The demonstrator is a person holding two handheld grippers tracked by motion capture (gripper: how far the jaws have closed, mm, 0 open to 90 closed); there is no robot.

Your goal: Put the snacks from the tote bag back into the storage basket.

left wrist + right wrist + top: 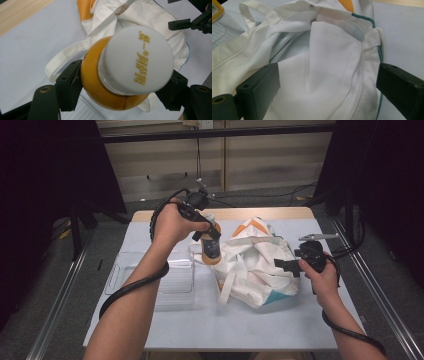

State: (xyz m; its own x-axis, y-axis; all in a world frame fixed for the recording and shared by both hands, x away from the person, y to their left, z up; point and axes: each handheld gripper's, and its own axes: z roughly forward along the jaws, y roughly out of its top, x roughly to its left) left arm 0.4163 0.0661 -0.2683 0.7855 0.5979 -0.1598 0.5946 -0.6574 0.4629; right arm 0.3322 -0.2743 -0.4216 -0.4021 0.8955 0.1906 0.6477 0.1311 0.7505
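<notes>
Orange-filled bottle (210, 247) with a white cap (139, 60) hangs pinched in the left gripper (206, 231) just at nine o'clock of the crumpled white cloth bag (257, 262), beside a clear plastic tray (150, 279), while the right gripper (289, 265), jaws spread wide, hovers over the bag's fabric at three o'clock.

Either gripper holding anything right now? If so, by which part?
Left gripper holds the orange bottle by the upper body, just under its white cap. Right gripper is open astride the white bag, holding nothing.
</notes>
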